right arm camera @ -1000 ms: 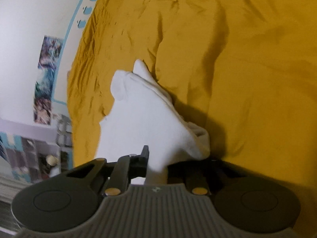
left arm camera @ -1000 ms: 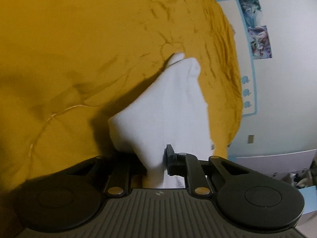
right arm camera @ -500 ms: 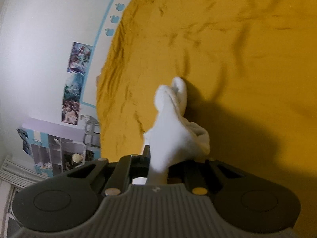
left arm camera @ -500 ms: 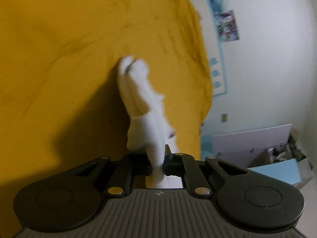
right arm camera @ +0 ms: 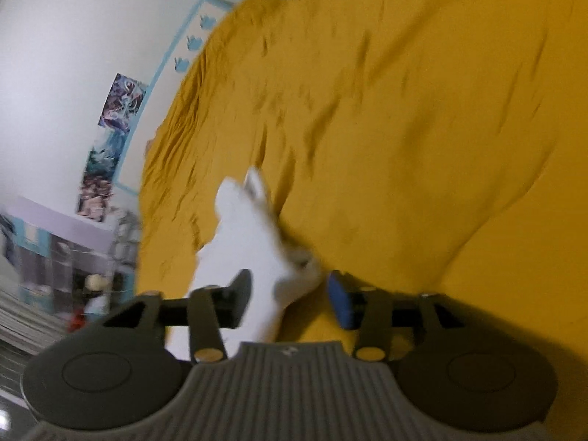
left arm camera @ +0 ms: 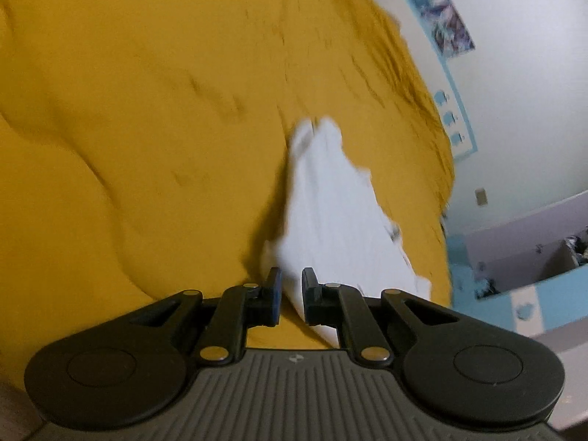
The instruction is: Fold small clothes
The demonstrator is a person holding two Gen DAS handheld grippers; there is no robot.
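Note:
A white sock (left arm camera: 330, 213) hangs blurred over the mustard-yellow bedspread (left arm camera: 147, 128). My left gripper (left arm camera: 292, 294) is shut on its near end, with white fabric pinched between the two pads. In the right wrist view the same white sock (right arm camera: 250, 250) lies between the spread fingers of my right gripper (right arm camera: 290, 303). Those jaws are opening, and the blue pad (right arm camera: 340, 305) stands clear of the cloth. The sock's far tip points away over the bedspread (right arm camera: 404, 128). Both views are motion-blurred.
The bed's edge drops off towards a white wall with posters (left arm camera: 448, 29) and a blue-framed panel (right arm camera: 183, 44). Shelving and clutter (right arm camera: 73, 264) stand on the floor beside the bed, with a low cabinet (left arm camera: 533, 250) there too.
The right jaws have sprung apart and no longer pinch the sock. The left gripper keeps its hold. Both grippers have swung sideways, and the sock has swung with them.

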